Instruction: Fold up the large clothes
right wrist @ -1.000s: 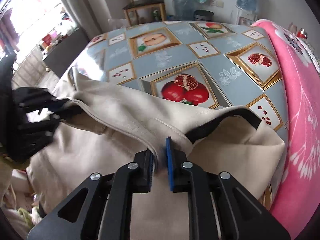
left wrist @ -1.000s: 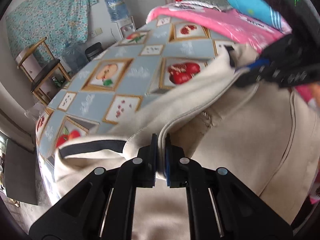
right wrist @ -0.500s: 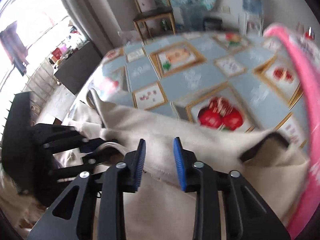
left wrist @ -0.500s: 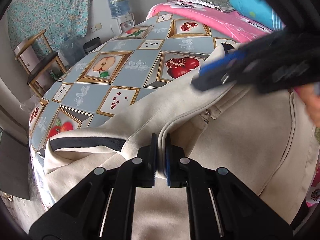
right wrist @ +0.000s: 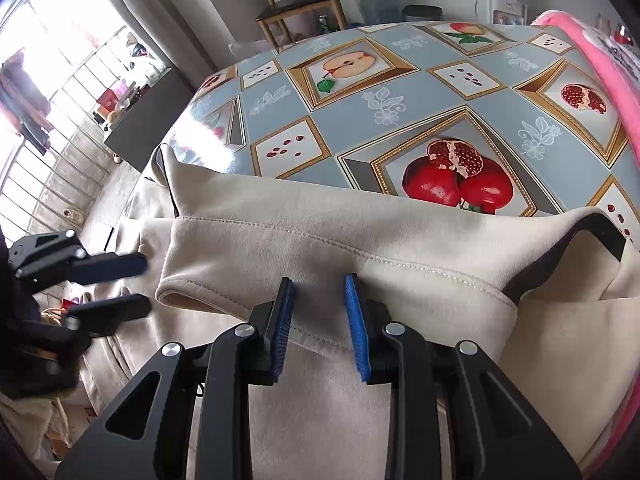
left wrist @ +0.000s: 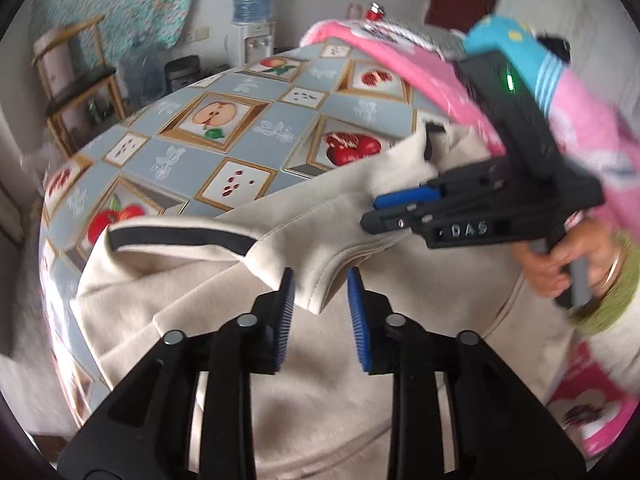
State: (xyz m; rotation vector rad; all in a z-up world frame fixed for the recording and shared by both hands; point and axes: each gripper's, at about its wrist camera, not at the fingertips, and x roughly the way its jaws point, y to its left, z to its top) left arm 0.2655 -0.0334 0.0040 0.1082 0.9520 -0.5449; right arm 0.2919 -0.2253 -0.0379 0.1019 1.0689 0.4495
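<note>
Since a second ago both pinches on the hem have let go: the left hand-held gripper (left wrist: pixel 320 312) has just been opening, a folded corner loose between its pads, and the right hand-held gripper (right wrist: pixel 320 320) also stands parted over cloth. One cream garment (right wrist: pixel 320 236) lies on the table (right wrist: pixel 400 92), its long fold running from 9 to 3 o'clock.
</note>
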